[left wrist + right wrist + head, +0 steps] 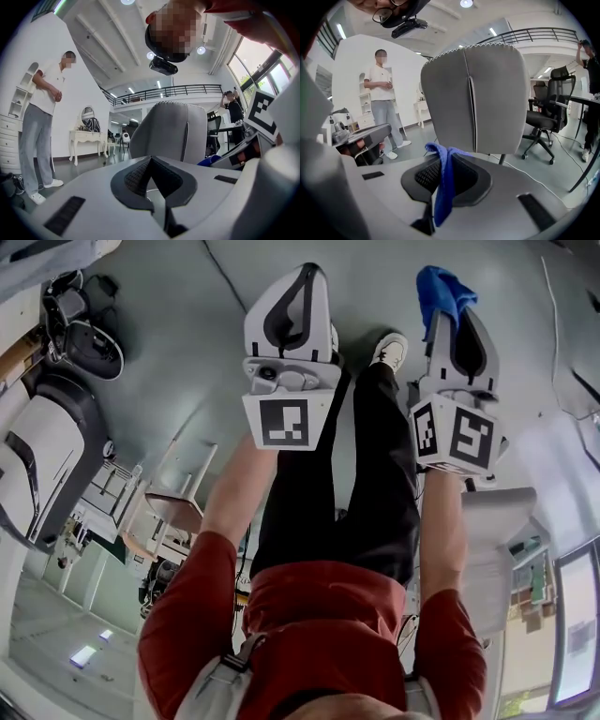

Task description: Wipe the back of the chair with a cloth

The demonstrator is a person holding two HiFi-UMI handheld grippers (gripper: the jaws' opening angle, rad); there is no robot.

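The grey chair back [473, 98] stands upright straight ahead of my right gripper [445, 159], a short way off and not touched. That gripper is shut on a blue cloth [443, 187], which hangs down between its jaws; the cloth [442, 289] also bunches at the right gripper [450, 298] tips in the head view. My left gripper [150, 161] is shut with nothing in it, and it faces the same chair back [171, 131] from the left. In the head view the left gripper [314, 273] is level with the right one.
A person in a white shirt [384, 93] stands to the left of the chair. A black office chair [546, 122] and a desk are to the right. A white dressing table [86, 138] stands by the far wall. A wooden stool [173, 507] is at my left.
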